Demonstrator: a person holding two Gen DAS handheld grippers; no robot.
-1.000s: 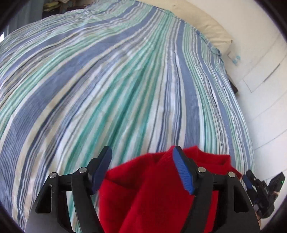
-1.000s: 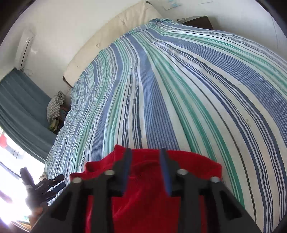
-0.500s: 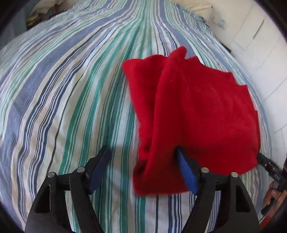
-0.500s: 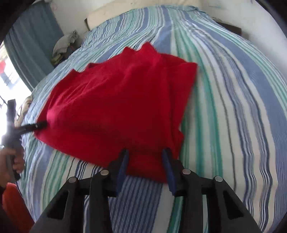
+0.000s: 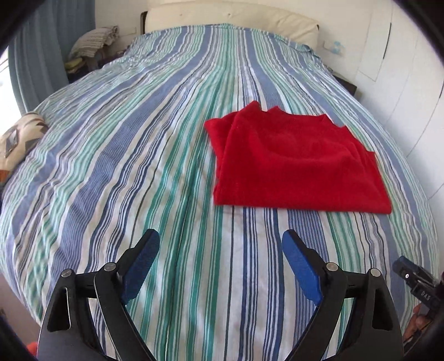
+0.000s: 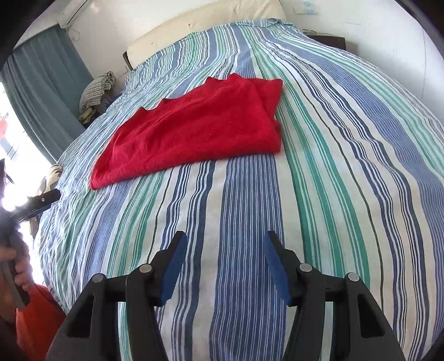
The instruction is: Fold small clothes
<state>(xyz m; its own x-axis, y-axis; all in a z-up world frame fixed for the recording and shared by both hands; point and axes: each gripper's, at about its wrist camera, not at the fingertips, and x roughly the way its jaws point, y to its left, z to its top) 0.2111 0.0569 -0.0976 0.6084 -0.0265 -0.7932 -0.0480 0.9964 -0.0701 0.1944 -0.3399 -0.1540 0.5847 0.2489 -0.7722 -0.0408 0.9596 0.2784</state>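
Observation:
A red knit garment (image 5: 297, 163) lies folded flat on the striped bedspread (image 5: 166, 166), ahead and to the right in the left wrist view. In the right wrist view it (image 6: 194, 130) lies ahead and to the left. My left gripper (image 5: 220, 250) is open and empty, held back from the garment over bare bedspread. My right gripper (image 6: 223, 250) is open and empty too, well short of the garment's near edge. The right gripper also shows at the lower right edge of the left wrist view (image 5: 416, 280).
A cream headboard cushion (image 5: 230, 19) runs along the far end of the bed. A pile of clothes (image 5: 93, 41) sits at the far left by a blue curtain (image 6: 47, 91). A patterned pillow (image 5: 19, 138) lies at the bed's left edge. White wall (image 5: 402, 83) borders the right side.
Both grippers let go of the red garment, the right jaws opening, and pulled back toward the bed's near end. The garment now lies folded flat on the bedspread.

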